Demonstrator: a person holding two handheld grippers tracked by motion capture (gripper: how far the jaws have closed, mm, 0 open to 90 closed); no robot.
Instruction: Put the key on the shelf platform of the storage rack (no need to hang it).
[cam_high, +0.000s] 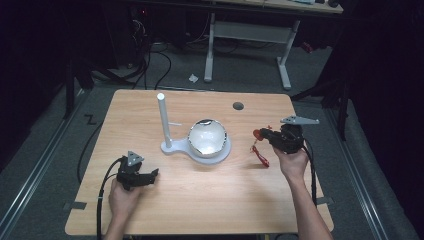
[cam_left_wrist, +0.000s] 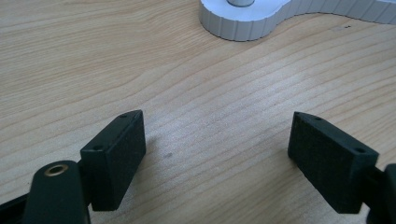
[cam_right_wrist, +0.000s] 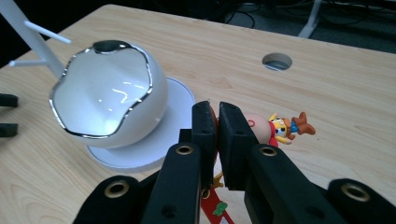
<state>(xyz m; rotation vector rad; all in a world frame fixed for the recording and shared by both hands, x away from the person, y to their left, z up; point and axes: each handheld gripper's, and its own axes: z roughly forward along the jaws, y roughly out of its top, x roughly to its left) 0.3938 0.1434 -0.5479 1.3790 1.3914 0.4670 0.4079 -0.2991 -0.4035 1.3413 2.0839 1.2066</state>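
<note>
I'm at a pale wood table (cam_high: 200, 200) with a round hole (cam_high: 238, 106) near its far edge, grey floor (cam_high: 45, 150) all around, cables (cam_high: 155, 65) snaking into the dark, and a white-legged desk (cam_high: 250, 30) standing beyond in dim light.

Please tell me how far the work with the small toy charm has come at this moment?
Done: the right gripper is shut on the toy charm and holds it off the table, red strap dangling. In hand: it carries the charm beside the white bowl. Left, probably: hanging it on the white stand's peg. The left gripper is open and holds nothing.
</note>
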